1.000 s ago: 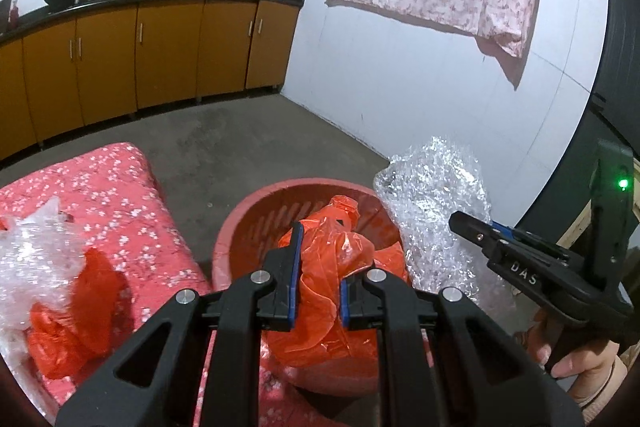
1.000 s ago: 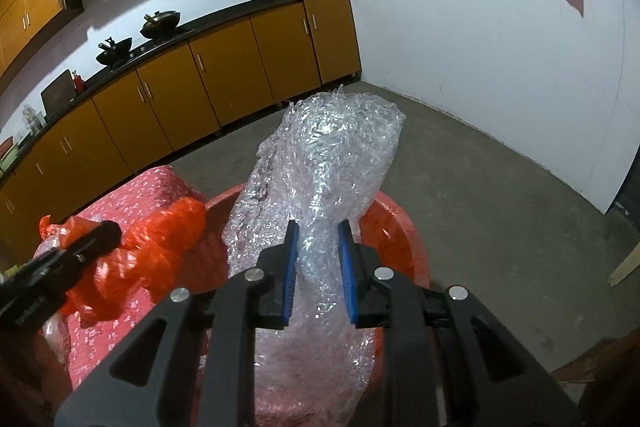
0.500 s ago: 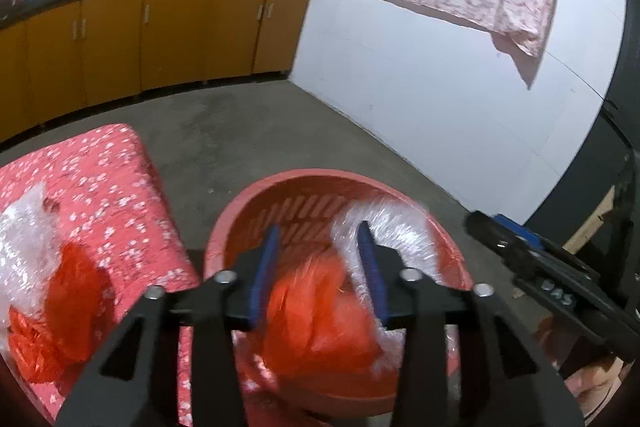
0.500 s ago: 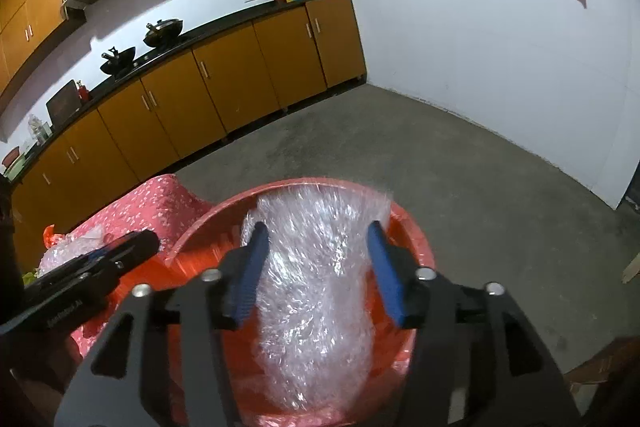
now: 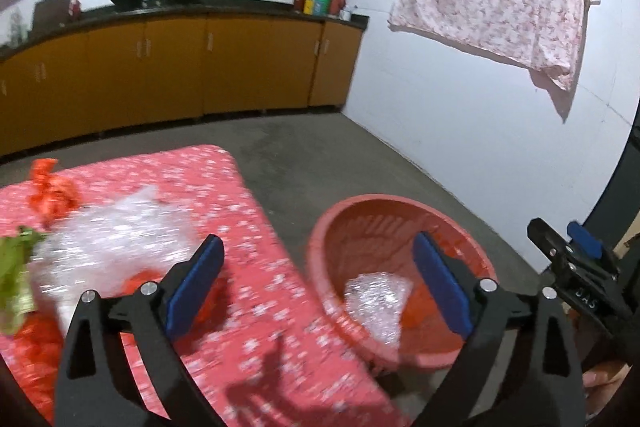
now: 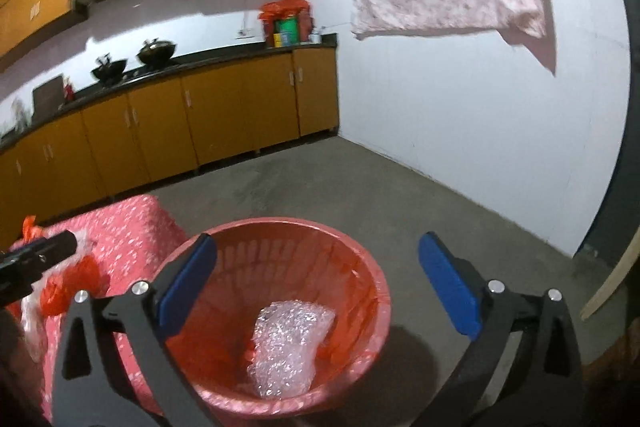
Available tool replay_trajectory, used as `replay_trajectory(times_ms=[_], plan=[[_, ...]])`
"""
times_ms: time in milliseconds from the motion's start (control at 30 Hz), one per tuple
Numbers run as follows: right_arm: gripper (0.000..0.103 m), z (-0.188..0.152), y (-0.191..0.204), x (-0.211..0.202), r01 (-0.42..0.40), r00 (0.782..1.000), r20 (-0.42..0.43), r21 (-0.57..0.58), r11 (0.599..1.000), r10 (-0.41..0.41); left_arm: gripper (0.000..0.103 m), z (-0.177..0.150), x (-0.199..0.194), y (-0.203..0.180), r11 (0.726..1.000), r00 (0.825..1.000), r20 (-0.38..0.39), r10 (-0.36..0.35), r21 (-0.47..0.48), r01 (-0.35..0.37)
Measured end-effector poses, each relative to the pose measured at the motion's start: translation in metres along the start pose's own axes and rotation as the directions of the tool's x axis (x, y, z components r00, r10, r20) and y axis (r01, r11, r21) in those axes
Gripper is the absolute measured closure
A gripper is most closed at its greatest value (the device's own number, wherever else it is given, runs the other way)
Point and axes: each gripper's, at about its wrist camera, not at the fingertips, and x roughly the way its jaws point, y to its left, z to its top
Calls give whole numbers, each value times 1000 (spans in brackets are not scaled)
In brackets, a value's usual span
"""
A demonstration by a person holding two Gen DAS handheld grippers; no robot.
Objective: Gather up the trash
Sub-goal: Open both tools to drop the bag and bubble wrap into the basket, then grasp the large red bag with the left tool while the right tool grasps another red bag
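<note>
Right wrist view shows the right gripper (image 6: 316, 283) with jaws opening wide, nothing between them, above the red basket (image 6: 360, 251) holding bubble wrap (image 6: 288, 343). The left gripper (image 5: 318, 285), jaws likewise opening and empty, faces trash (image 5: 108, 247) near the bench's left edge. Blur smears that pile, so a grab could miss or snag the floral cloth (image 5: 248, 307). Orange scraps under the wrap are partly hidden.
</note>
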Motion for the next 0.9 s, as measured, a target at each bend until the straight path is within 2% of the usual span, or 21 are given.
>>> replay_trajectory(times_ms=[133, 233, 367, 533, 633, 733, 800, 900], plan=[[4, 0, 33, -13, -64, 998, -5, -45, 997, 64, 3, -7, -33, 15, 997, 997, 39, 71, 20, -71], [4, -1, 57, -19, -106, 994, -7, -68, 992, 106, 2, -15, -63, 33, 990, 987, 83, 138, 24, -141], [4, -9, 93, -24, -178, 984, -37, -92, 980, 175, 2, -33, -100, 75, 963, 957, 110, 268, -4, -269], [4, -25, 142, -25, -249, 967, -88, -133, 959, 239, 2, -60, -118, 133, 922, 923, 48, 383, -83, -378], [4, -36, 165, -24, -277, 958, -115, -158, 948, 261, 3, -74, -112, 158, 914, 921, -17, 388, -117, -387], [4, -46, 188, -19, -304, 948, -147, -166, 938, 281, 12, -83, -98, 169, 915, 922, -67, 380, -120, -386], [4, -47, 199, -15, -315, 943, -159, -154, 937, 291, 17, -89, -90, 173, 922, 930, -92, 357, -128, -367], [4, -44, 207, -4, -331, 935, -177, -111, 937, 309, 18, -93, -79, 171, 929, 938, -106, 330, -140, -343]])
